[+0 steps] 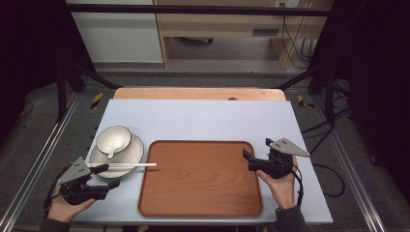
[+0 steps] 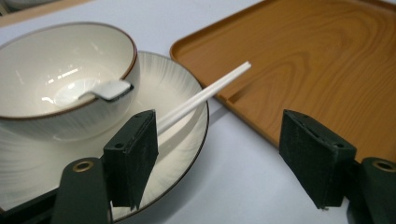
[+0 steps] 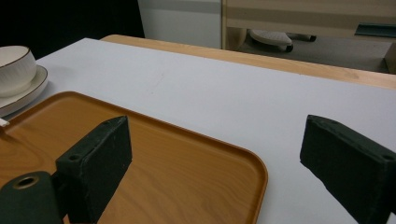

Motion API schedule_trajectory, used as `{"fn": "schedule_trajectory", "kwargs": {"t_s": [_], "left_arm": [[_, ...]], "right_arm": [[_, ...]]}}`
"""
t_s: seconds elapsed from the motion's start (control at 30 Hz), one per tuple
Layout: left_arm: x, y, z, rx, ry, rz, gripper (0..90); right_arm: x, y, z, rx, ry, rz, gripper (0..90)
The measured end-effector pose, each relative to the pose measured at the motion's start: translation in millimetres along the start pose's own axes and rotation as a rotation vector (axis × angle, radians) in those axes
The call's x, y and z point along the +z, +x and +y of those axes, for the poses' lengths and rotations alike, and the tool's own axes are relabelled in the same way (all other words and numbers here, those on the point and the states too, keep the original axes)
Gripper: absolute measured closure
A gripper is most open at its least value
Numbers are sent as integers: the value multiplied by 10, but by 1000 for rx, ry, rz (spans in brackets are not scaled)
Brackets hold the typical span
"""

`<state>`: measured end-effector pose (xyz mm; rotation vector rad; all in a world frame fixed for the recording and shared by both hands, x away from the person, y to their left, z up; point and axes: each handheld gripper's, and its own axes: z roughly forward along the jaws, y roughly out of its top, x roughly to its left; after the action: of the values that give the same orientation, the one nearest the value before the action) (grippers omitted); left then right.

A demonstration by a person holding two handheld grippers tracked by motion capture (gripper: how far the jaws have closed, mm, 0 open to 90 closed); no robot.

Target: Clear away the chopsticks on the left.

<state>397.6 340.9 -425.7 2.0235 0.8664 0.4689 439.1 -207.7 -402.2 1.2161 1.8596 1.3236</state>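
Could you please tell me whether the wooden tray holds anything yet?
Almost empty: the tray has a bare wood floor, with only the tip of the white chopsticks reaching over its left rim.

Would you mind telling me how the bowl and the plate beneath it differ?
The bowl is deep with steep sides, while the plate is shallow and wider. The bowl holds a white spoon; the plate carries the bowl and has white chopsticks lying across its rim. The bowl sits toward one side of the plate, not centred. Both are off-white with thin dark rims.
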Motion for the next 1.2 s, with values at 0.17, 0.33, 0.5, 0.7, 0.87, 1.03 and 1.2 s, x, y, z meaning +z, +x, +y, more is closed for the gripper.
{"fn": "schedule_trajectory", "kwargs": {"t_s": [0.17, 0.33, 0.5, 0.7, 0.87, 1.03, 1.2], "left_arm": [[78, 109, -57, -6, 10, 27, 302], [134, 225, -82, 1, 17, 46, 350], [188, 291, -100, 25, 46, 60, 416], [246, 359, -111, 34, 56, 79, 473], [290, 386, -121, 55, 72, 84, 522], [320, 381, -120, 68, 88, 94, 557], [336, 387, -122, 63, 105, 88, 611]], "right_arm": [[21, -1, -7, 0, 4, 3, 93], [34, 4, -6, -4, 7, 6, 93], [53, 8, -15, -8, 15, 6, 93], [63, 15, -19, -9, 21, 6, 93], [56, 8, -17, -5, 17, 7, 93], [57, 7, -18, -7, 18, 7, 93], [67, 6, -25, -6, 21, 8, 93]]}}
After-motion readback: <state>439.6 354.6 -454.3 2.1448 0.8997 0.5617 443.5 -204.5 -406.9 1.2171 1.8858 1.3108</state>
